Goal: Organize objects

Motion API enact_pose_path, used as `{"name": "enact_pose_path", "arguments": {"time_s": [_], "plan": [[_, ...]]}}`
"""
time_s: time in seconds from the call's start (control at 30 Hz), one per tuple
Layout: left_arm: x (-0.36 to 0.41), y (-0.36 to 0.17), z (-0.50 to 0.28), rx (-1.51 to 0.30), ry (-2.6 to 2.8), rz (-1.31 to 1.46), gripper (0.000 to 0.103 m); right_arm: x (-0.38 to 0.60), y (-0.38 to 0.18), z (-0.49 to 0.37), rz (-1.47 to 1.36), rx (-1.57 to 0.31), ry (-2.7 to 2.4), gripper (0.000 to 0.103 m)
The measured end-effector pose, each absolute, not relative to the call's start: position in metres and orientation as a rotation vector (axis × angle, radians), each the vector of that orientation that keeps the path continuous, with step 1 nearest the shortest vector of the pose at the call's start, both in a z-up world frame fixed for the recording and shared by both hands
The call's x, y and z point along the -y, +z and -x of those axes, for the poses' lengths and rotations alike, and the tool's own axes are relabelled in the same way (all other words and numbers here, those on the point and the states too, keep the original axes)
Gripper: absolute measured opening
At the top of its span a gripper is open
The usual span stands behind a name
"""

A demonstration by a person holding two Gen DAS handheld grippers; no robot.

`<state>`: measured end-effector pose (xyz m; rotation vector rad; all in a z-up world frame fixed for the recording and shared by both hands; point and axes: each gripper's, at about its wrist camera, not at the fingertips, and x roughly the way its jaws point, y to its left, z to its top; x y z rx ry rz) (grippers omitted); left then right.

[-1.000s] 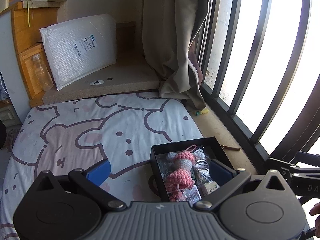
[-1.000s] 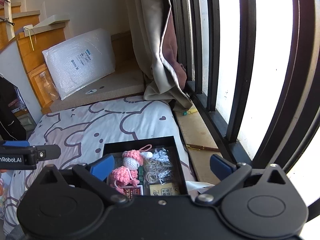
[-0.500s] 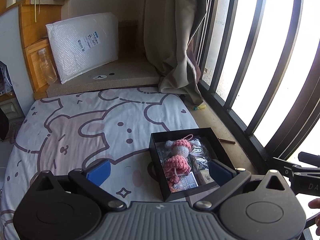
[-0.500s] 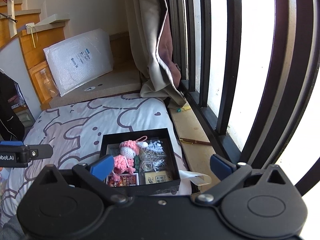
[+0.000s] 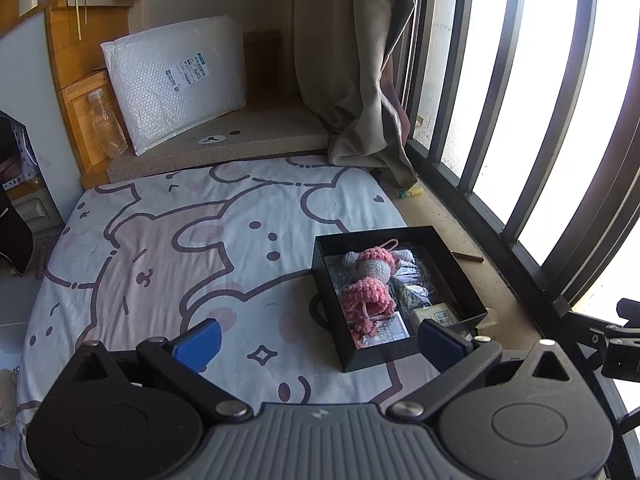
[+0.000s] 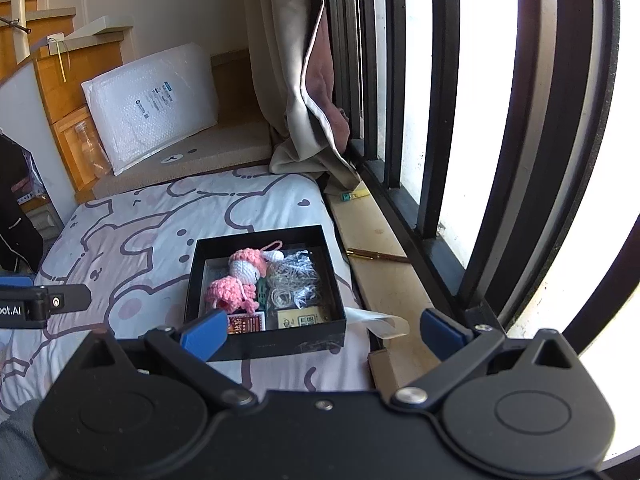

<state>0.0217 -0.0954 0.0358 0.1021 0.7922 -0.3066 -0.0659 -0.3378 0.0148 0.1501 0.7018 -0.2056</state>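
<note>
**Both grippers wide open above the bed, black box between them**

The left gripper [image 5: 318,342] hangs over the bed with its blue fingers [image 5: 199,345] spread wide and nothing between them. Its right pad sits in front of the near right corner of the box [image 5: 460,264], while the left pad hovers over bare sheet [image 5: 160,248].

The right gripper [image 6: 322,334] is just as wide, also empty. Its left pad overlaps the near left corner of the box [image 6: 260,346]; its right pad is out over the wooden ledge [image 6: 384,240] beside the bed.

The box is a shallow black tray, open on top, resting on the sheet near the bed's window-side edge. Inside lie two crocheted pieces: a pink one [image 6: 230,292] toward the front left and a pink-and-white doll [image 6: 248,266] behind it, touching. To their right is a clear bag of rubber bands [image 6: 294,286]. Along the front wall lie a red card [image 6: 246,323] and a tan card [image 6: 304,318].

A strip of clear tape [image 6: 380,322] curls off the bed edge just beside the box. A brown pen [image 6: 376,255] lies on the ledge further along, and a small yellow-green marker [image 6: 354,197] near the curtain [image 6: 296,80]. At the head of the bed a bubble mailer [image 5: 176,80] leans against the wooden shelf [image 5: 76,56], with a clear bottle [image 5: 106,124] beside it. Black window bars [image 6: 444,100] run along the right.
</note>
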Motion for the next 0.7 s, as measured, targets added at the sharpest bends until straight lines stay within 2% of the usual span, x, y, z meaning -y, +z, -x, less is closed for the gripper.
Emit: {"name": "enact_pose_path", "arguments": {"time_s": [0.7], "plan": [[0.0933, 0.0249, -0.0114, -0.819, -0.288, -0.134, 0.103, 0.3303, 0.0108, 0.0679, -0.111, -0.727, -0.205, 0.103]]}}
